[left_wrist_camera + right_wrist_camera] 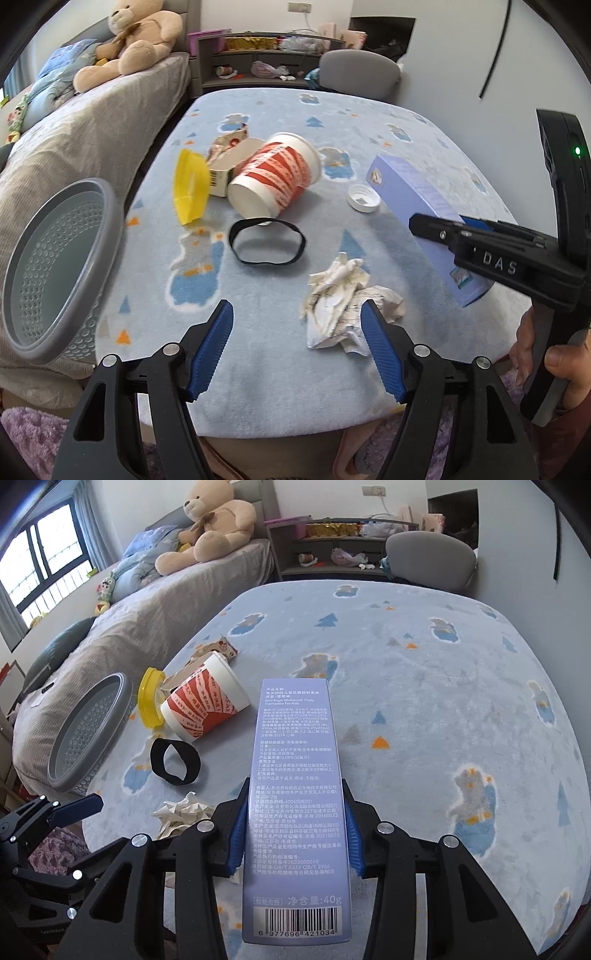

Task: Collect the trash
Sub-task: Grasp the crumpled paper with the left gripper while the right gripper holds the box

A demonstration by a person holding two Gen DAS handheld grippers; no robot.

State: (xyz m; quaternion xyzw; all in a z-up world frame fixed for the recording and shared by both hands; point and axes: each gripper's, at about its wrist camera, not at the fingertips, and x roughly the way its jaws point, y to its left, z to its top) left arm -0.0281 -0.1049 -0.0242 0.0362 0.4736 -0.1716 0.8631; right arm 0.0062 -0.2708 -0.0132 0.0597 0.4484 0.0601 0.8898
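Carrying the toothpaste box (299, 794) pinched in the right gripper (293, 834) left, level, over the grey basket (55, 266); left gripper (297, 347) spread, empty.

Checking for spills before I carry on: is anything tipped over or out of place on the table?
The red-and-white paper cup lies tipped on its side beside a yellow lid and a torn carton. No spill visible.

Right gripper (295, 834) clamps lilac toothpaste box (297, 775), held clear above blue patterned cloth (424, 686). Left of box: tipped red-white cup (201, 705), yellow lid (149, 698), black band (175, 762), crumpled paper (183, 812), grey basket (92, 734). Left gripper (77, 806) at lower-left edge.
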